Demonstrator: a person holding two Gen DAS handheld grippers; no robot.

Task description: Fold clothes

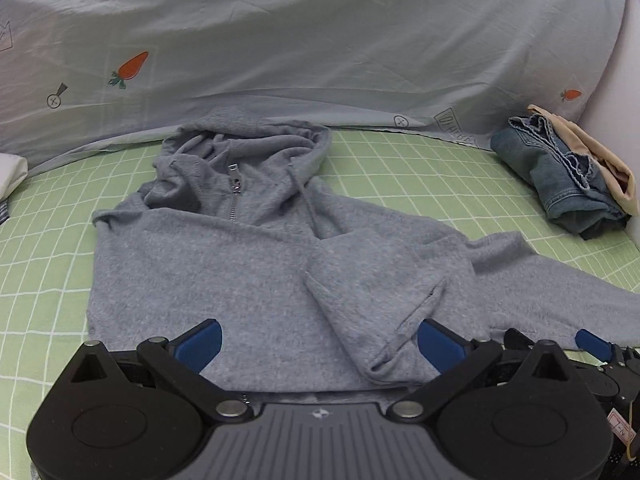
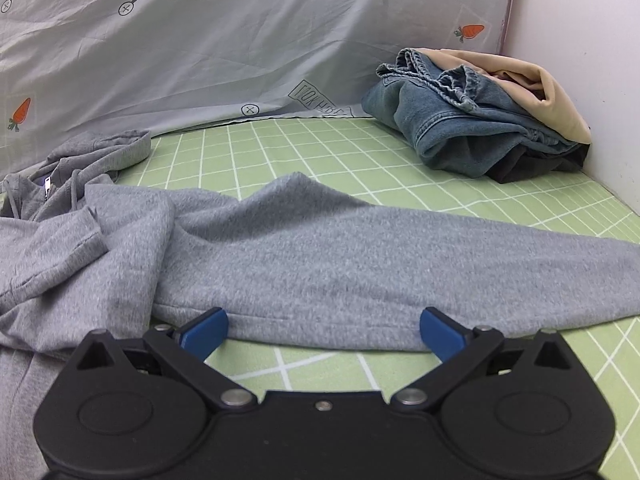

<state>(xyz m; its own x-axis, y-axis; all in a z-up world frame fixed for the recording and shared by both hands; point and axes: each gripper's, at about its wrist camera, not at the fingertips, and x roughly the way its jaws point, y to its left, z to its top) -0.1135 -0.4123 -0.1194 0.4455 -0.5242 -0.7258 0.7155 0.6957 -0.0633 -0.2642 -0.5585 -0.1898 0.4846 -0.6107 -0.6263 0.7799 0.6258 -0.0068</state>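
Note:
A grey zip hoodie (image 1: pixel 208 264) lies flat on the green checked sheet (image 1: pixel 48 264), hood toward the far side. One sleeve is folded across its chest, cuff (image 1: pixel 384 368) near my left gripper. The other sleeve (image 2: pixel 360 264) stretches out to the right. My left gripper (image 1: pixel 320 344) hovers open over the hoodie's lower part, nothing between its blue pads. My right gripper (image 2: pixel 324 332) stands wide open at the near edge of the stretched sleeve, pads apart from the cloth. In the left wrist view a blue pad of the right gripper (image 1: pixel 592 344) shows at the right.
A pile of folded clothes, blue denim (image 2: pixel 452 128) with a beige piece (image 2: pixel 552 92) on top, sits in the far right corner against a white wall (image 2: pixel 580 40). A pale grey carrot-print quilt (image 1: pixel 320 40) rises along the far side. White cloth (image 1: pixel 10 172) lies at the far left.

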